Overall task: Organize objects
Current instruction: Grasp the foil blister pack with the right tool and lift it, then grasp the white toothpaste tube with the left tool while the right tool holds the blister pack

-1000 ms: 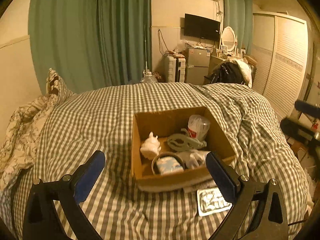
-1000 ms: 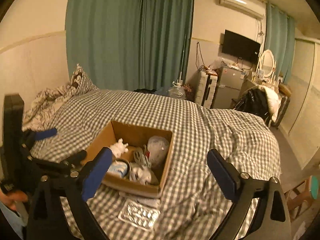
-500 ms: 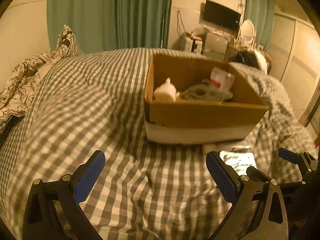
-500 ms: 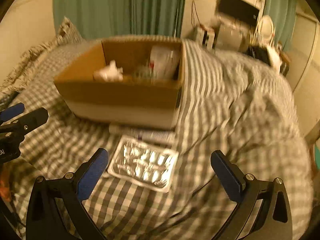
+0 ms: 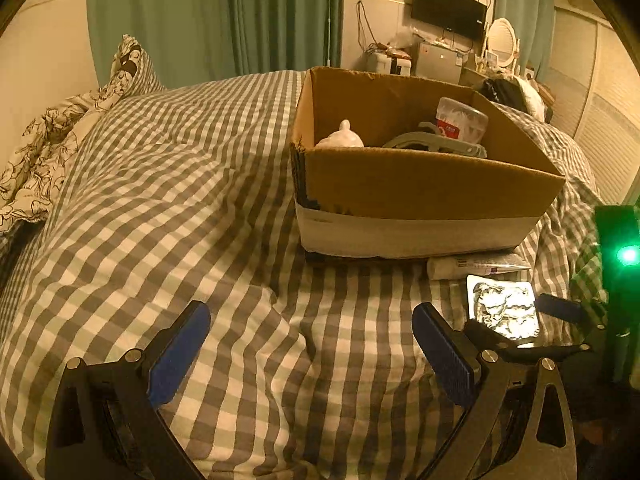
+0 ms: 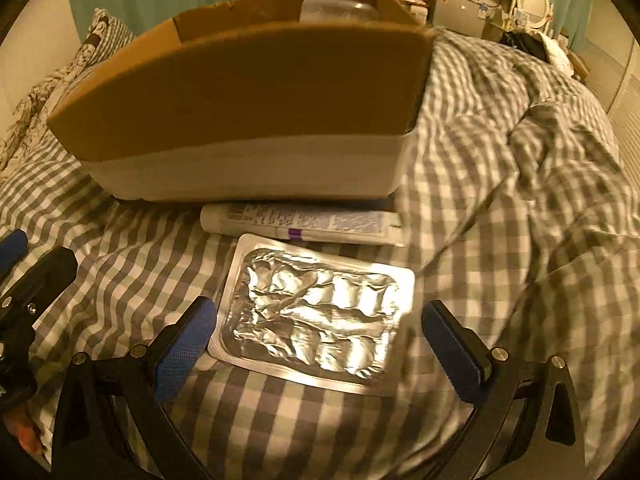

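Observation:
A silver foil blister pack [image 6: 316, 312] lies flat on the checked bedcover, between the open fingers of my right gripper [image 6: 320, 344]. A white tube [image 6: 300, 224] lies just beyond it, against the foot of a cardboard box [image 6: 240, 92]. In the left wrist view the box [image 5: 420, 184] holds a white figurine [image 5: 340, 140], a grey clip [image 5: 436, 146] and a clear plastic cup [image 5: 460, 122]. The blister pack [image 5: 504, 308] and tube [image 5: 472, 266] lie at the right. My left gripper [image 5: 312, 348] is open and empty over bare bedcover.
The bed [image 5: 160, 200] is covered by a grey-and-white checked duvet with folds at the right [image 6: 540, 140]. A floral pillow [image 5: 48, 148] lies at the left. Green curtains, a wall TV [image 5: 448, 8] and a dresser stand behind the bed.
Both grippers have dropped low toward the bedcover in front of the box. The right gripper has closed in on the blister pack, which now lies between its open fingers.

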Available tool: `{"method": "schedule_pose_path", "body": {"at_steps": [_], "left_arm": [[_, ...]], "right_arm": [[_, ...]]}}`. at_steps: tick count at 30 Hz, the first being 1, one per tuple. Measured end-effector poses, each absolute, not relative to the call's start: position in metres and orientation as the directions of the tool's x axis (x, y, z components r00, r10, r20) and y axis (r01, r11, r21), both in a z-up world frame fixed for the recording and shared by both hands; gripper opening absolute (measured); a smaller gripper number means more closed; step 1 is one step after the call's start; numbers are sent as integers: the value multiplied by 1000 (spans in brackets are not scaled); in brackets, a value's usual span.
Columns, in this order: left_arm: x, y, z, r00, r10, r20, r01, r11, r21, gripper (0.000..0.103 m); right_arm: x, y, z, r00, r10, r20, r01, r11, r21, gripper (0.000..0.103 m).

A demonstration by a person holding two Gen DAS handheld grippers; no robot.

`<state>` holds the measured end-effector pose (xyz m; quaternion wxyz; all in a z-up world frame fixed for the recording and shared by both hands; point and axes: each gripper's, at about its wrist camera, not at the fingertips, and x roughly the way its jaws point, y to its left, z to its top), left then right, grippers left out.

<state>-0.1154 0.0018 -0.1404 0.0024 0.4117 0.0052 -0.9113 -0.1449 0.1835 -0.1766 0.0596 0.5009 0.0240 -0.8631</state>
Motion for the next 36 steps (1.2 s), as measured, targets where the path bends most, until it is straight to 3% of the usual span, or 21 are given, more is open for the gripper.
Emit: {"method": "schedule_pose_path", "body": {"at_steps": [6, 12, 17, 21, 27, 30, 34, 36], "left_arm": [[-117, -1, -142, -649, -8, -761, 21, -1000, -7, 103], [-120, 9, -141, -641, -45, -766, 34, -999, 30, 103], [-132, 39, -143, -635, 32, -771, -18, -999, -27, 103], [-142, 78, -154, -641, 51, -765, -94, -995, 12, 103], [-162, 120, -171, -652, 104, -751, -188, -982, 27, 103], [-170, 127, -176, -662, 76, -745, -159, -986, 41, 103], [-173, 127, -185, -570, 245, -784, -252, -961, -116, 103], [-169, 132, -186, -554, 280, -784, -296, -946, -130, 103]], "right_arm": [[-143, 186, -181, -496, -105, -862, 146, -989, 36, 101], [-118, 211, -140, -576, -77, -814, 133, -991, 0, 101], [-110, 241, -105, -638, 11, -770, 75, -994, -76, 101], [-111, 265, -91, -657, 28, -753, 40, -997, -72, 101], [-120, 296, -101, -610, -42, -791, -7, -998, 59, 101], [-120, 298, -105, -602, -55, -796, -10, -997, 76, 101], [-120, 292, -107, -598, -61, -799, -2, -997, 77, 101], [-119, 293, -108, -597, -65, -799, -3, -997, 83, 101]]}}
